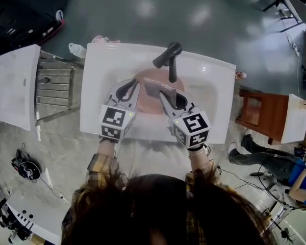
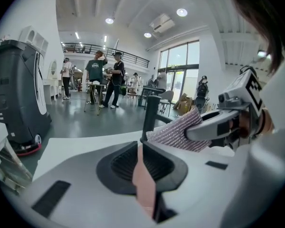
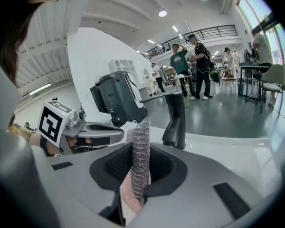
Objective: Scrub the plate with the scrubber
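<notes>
Two grippers were up at the white sink (image 1: 94, 93) in the head view, side by side just in front of the black faucet (image 1: 169, 60). The left gripper (image 1: 128, 90) had its jaws pinched tight on the rim of the pink plate (image 1: 150, 76). In the left gripper view, the thin pink edge sat right between the pads. The plate itself was over the basin under the faucet, but I couldn't tell if it was resting on the bottom. The right gripper (image 1: 166, 98) was clamped on the scrubber (image 3: 140, 146), a silvery mesh pad that stuck up on edge from between its jaws. The scrubber was right by the plate's near side; touching or not, no idea. A wooden chair (image 1: 260, 114) stood off to the right of the sink.
</notes>
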`<act>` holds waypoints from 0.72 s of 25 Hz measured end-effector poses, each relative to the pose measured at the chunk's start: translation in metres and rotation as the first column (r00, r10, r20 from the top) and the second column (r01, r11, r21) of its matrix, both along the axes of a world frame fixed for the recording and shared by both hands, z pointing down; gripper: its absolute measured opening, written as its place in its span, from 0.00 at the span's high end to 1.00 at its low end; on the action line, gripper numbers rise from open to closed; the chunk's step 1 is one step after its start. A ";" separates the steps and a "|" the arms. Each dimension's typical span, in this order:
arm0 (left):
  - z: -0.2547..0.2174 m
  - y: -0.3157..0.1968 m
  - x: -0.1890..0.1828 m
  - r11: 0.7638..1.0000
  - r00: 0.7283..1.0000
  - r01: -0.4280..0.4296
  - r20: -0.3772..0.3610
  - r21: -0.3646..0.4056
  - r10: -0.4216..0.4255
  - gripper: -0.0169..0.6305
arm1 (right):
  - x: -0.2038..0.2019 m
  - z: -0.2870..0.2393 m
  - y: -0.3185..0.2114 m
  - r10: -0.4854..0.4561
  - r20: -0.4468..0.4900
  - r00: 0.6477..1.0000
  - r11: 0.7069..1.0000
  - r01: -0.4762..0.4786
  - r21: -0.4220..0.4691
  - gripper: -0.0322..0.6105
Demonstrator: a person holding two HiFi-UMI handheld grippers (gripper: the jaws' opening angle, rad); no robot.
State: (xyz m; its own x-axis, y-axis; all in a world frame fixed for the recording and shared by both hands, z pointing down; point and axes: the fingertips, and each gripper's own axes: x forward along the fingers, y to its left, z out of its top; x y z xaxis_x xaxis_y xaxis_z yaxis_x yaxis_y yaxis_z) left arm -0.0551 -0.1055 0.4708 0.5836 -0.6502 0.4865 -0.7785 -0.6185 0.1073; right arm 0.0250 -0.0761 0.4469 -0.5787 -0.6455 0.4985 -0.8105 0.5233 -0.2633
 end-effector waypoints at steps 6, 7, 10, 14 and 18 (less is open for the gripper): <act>0.026 -0.004 -0.004 0.999 1.000 0.009 -0.002 -0.049 -0.009 0.95 | 0.006 0.035 -0.005 0.014 0.005 1.000 0.999 -0.013 -0.034 0.82; 0.031 -0.004 -0.005 0.998 1.000 0.011 -0.004 -0.061 -0.011 0.95 | 0.008 0.040 -0.005 0.015 0.004 1.000 0.999 -0.015 -0.036 0.82; 0.043 -0.006 -0.008 0.996 1.000 0.013 0.005 -0.086 -0.013 0.95 | 0.010 0.053 -0.005 0.013 0.010 1.000 0.999 -0.013 -0.043 0.82; 0.059 -0.007 -0.013 0.993 1.000 0.016 0.022 -0.115 -0.013 0.95 | 0.010 0.067 -0.007 0.002 -0.033 0.999 0.999 -0.003 -0.034 0.82; 0.070 -0.008 -0.018 0.991 0.999 0.025 0.039 -0.134 -0.020 0.95 | 0.012 0.077 -0.011 0.008 -0.058 0.998 0.999 -0.011 -0.045 0.82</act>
